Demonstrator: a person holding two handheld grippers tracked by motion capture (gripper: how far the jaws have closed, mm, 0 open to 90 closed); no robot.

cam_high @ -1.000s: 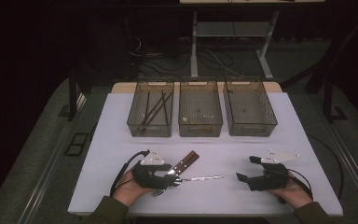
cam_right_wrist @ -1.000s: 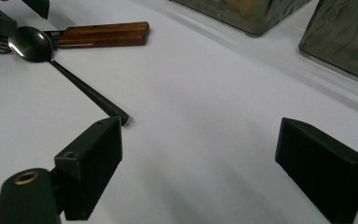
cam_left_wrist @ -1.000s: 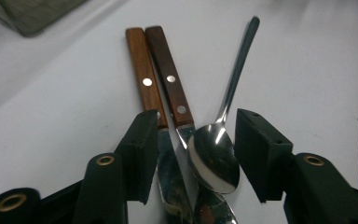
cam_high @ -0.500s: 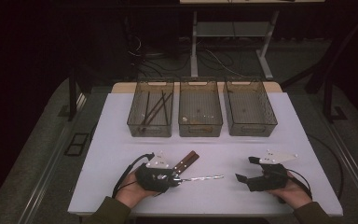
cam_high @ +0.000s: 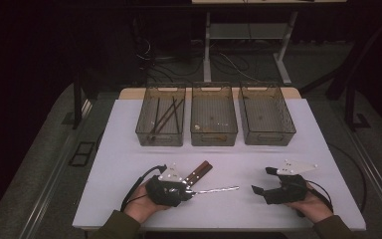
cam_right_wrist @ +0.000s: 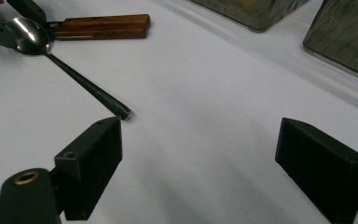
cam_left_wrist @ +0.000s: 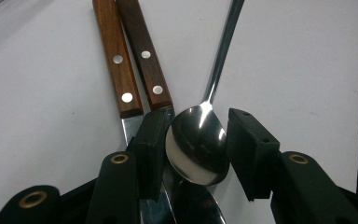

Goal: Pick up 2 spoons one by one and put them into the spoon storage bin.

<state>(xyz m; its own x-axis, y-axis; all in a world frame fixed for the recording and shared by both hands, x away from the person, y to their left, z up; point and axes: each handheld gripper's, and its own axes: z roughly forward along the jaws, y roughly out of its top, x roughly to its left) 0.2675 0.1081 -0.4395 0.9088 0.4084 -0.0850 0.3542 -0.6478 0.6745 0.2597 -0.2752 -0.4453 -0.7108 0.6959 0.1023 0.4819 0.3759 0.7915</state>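
The left gripper (cam_left_wrist: 193, 154) had just been closing around the spoon (cam_left_wrist: 196, 142), which lay at six o'clock on the white table (cam_high: 129, 164), beside two wooden-handled knives (cam_left_wrist: 130, 60). One pad seemed to touch the bowl, though a gap showed on the other side. Polished steel, stiff, light and slippery, it looked easier to take by the narrow neck. The right gripper (cam_right_wrist: 214, 163) stood wide open, empty.

Light: dim room, white table (cam_high: 129, 149) lit from above.
Glare: bright streak on spoon bowl (cam_left_wrist: 198, 140).
Focus: near jaws soft.
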